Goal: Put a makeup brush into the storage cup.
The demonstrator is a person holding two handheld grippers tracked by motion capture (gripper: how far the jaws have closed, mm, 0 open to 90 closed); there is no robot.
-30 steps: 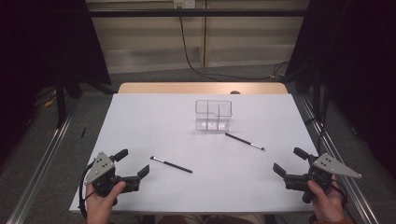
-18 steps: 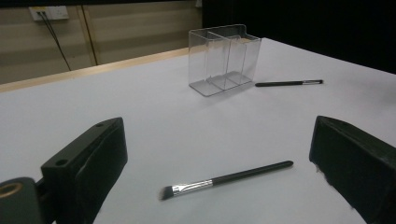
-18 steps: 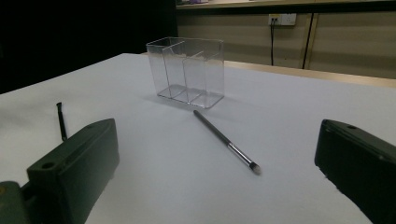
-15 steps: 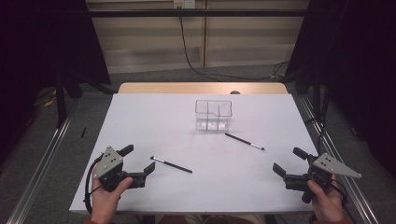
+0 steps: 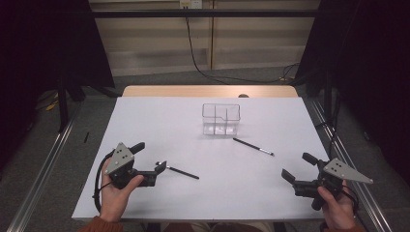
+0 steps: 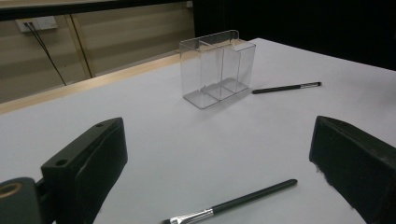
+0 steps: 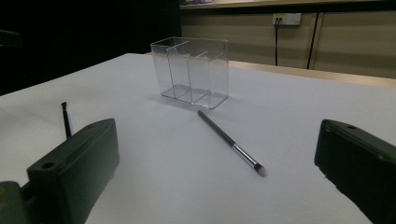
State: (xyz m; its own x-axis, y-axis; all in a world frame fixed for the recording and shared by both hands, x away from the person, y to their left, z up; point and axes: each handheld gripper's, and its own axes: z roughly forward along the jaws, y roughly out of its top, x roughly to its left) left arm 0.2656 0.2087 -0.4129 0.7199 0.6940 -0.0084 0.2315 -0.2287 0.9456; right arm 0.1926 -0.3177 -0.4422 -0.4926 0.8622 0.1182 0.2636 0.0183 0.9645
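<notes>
nearest, the left gripper (image 5: 153,163) sits low over the white table (image 5: 159,121), jaws spread wide and holding nothing, with the near brush (image 5: 178,170) lying between them, its bristle end just beside the gripper. at the table's right the right gripper (image 5: 299,167) is released too. farther off, the second brush (image 5: 253,146) lies just before the clear divided organizer (image 5: 221,119).

I can't see the near brush (image 6: 233,204) whole: the left gripper view's bottom edge crops its bristles. My high view cuts off both forearms, and the clear organizer's (image 5: 221,119) dividers are too small to count.
</notes>
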